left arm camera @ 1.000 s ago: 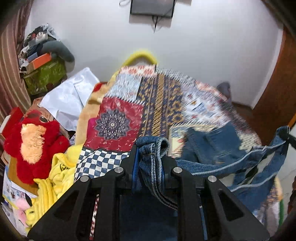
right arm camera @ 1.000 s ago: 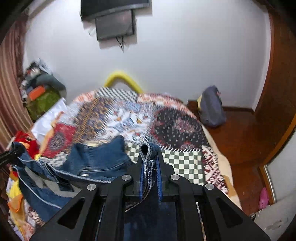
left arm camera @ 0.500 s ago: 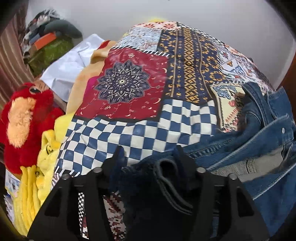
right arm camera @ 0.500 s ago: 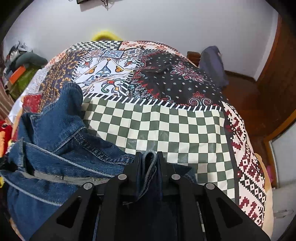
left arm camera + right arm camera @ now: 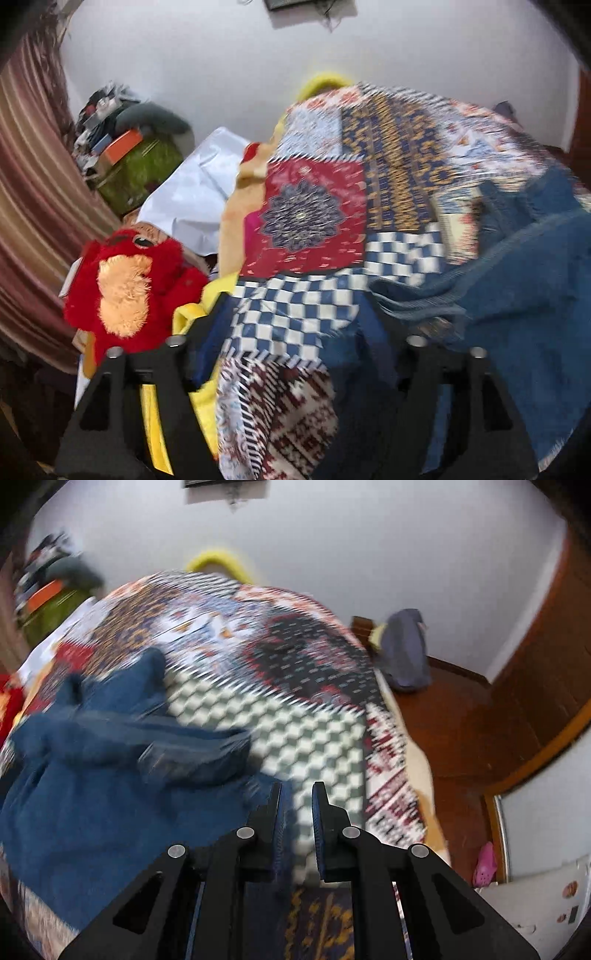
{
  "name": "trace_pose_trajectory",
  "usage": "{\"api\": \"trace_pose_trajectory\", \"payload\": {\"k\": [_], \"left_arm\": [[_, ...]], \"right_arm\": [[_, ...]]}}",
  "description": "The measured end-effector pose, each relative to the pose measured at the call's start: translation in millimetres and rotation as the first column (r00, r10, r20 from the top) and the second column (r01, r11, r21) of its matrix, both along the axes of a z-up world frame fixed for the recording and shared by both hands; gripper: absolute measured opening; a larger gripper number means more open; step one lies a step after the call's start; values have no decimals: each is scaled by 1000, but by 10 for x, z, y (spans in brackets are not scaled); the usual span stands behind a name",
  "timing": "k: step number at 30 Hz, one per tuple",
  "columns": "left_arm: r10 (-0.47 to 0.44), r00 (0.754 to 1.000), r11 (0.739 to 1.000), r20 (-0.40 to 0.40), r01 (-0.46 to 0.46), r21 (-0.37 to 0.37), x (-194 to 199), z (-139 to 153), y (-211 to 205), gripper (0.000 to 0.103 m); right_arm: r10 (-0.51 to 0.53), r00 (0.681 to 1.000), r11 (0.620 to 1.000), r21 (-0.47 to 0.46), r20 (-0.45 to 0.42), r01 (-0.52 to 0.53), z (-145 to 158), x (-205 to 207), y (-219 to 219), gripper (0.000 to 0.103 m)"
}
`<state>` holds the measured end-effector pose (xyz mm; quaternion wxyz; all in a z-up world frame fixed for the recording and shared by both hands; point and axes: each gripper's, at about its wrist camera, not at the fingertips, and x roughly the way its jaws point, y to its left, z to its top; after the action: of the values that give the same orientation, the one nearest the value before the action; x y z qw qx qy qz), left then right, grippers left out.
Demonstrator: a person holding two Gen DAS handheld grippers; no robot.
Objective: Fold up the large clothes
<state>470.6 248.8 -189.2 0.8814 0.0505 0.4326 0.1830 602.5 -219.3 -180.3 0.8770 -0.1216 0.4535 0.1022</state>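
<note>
Right wrist view: jeans (image 5: 110,794) lie bunched on the bed (image 5: 314,746), fold unfinished; our right gripper (image 5: 296,805) & left gripper (image 5: 295,332) are both released.

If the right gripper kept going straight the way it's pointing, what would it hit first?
Probably the bedspread: its green-checked patch shows in the gap of the open right gripper and straight beyond. The jeans lie left of that line. The picture is blurred, so depth is uncertain.
</note>
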Motion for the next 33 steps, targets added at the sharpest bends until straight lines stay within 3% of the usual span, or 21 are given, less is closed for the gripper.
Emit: {"api": "trace_pose_trajectory", "payload": {"k": [4,6,9,12,16,18,23,26,30,33], "left_arm": [[-83,996,994,-12,82,-66,-191,-11,-214,90],[-93,994,991,-52,87,-105,-142,-148,-325,92],[-117,981,989,-155,101,-105,86,-440,-491,92],[-62,979,993,-192,41,-113,328,-629,-451,92],[-18,985,995,-170,2,-95,564,-669,-270,95],[-13,988,997,-154,0,-82,630,-659,-203,96],[-16,990,998,-137,7,-67,612,-537,-49,99],[24,995,998,-98,-29,-49,507,-364,44,99],[-18,998,999,-60,16,-40,300,-107,-2,99],[-100,994,992,-33,97,-76,91,44,-198,99]], "right_arm": [[101,994,994,44,-49,-98,-71,-218,283,10],[145,987,989,49,-69,-142,-135,-263,471,10],[198,976,980,33,-94,-196,-292,-259,786,10],[210,970,978,20,-126,-209,-450,-159,1061,10],[181,976,983,-5,-121,-183,-559,74,1272,10],[165,977,986,27,-135,-163,-561,204,1270,10],[119,970,975,211,-212,-73,-564,389,996,10],[78,970,971,238,-232,-21,-524,344,862,10],[120,970,960,273,-210,-59,-345,129,852,10],[195,970,960,233,-147,-158,-145,-133,1025,10]]}}
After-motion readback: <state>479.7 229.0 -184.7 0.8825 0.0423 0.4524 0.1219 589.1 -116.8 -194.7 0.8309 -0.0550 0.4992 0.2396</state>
